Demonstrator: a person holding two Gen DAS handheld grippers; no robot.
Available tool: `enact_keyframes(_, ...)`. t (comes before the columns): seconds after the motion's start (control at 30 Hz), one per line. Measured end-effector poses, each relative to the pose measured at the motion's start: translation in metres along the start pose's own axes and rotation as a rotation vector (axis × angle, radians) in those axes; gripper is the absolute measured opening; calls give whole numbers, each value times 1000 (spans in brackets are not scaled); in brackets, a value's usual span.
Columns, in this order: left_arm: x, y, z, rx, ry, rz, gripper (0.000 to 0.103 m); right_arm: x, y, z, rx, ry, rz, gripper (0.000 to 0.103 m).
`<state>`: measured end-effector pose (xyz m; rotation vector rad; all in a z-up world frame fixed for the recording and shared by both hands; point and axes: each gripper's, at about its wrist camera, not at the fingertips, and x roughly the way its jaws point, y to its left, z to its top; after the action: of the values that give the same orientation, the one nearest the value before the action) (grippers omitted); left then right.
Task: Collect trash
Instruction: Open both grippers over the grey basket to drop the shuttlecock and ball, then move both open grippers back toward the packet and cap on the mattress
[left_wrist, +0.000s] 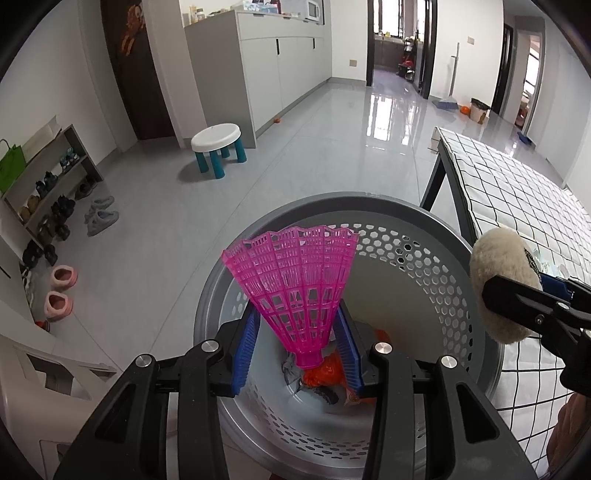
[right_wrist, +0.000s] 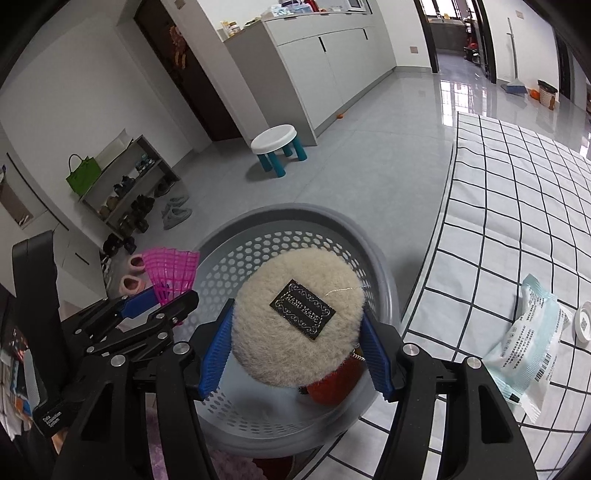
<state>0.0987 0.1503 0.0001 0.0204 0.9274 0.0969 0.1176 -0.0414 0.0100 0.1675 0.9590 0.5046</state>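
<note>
2 items hang over the grey basket (left_wrist: 458, 236), pink shuttlecock (left_wrist: 295, 291) in the left gripper's (left_wrist: 299, 354) clamped jaws, fluffy puff (right_wrist: 295, 321) in the right gripper's (right_wrist: 299, 350), while a wrapper (right_wrist: 528, 343) waits on the desk (right_wrist: 517, 192).

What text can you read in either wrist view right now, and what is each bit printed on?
"HAND MADE": black label on the cream fluffy pad held in the right gripper.
"Data Acquisition System", roughly, small and tilted: black device at the lower left of the right wrist view.
Print and barcode on the white plastic packet lying on the checked tablecloth: too small to read.
QR-type code on the round white lid: unreadable.
</note>
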Motion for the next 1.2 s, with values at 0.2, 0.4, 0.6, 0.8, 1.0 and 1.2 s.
enact_keyframes(0.2,-3,3,-1,-16,-14,7,64,-3,-1,0,-5,-8,5,68)
enact_keyframes(0.4,-2,4,-1,-23,-7,8,64,-4,2,-2,-16,-8,-4,68)
enact_keyframes(0.6,-2,4,-1,-21,-13,15,64,-4,4,-3,-14,-11,-6,68)
enact_keyframes(0.8,-3,5,-1,-25,-12,12,65,-5,3,-4,-14,-12,-5,68)
enact_keyframes(1.0,-3,5,-1,-27,-13,11,66,-5,3,-4,-12,-13,-6,68)
enact_keyframes(1.2,-4,5,-1,-34,-14,10,67,-10,0,-4,-6,-18,-11,68)
